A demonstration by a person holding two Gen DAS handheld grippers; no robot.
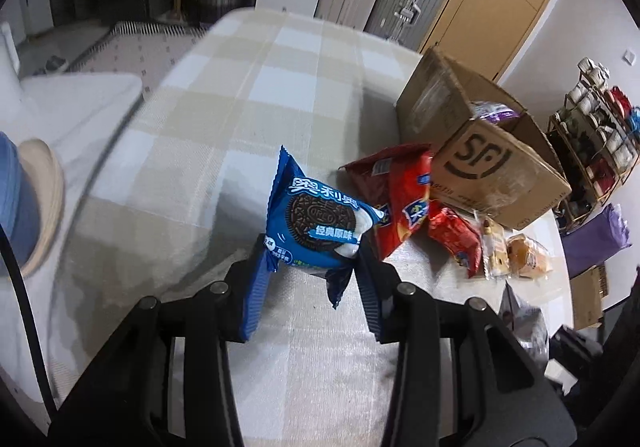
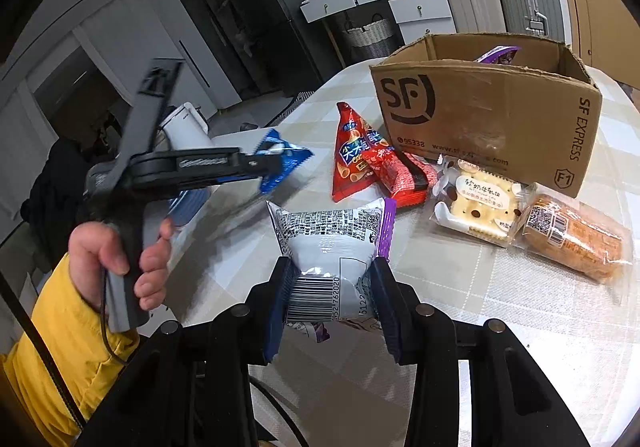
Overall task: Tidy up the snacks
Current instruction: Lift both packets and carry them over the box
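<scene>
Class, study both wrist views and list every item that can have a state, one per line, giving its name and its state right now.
Left claw: shut on the blue Oreo packet, held clear of the table.
Right claw: shut on the silver and purple snack bag.
Cardboard box: open-topped, upright, a purple packet inside.
Red triangular snack bag: sealed, lying on the table.
</scene>
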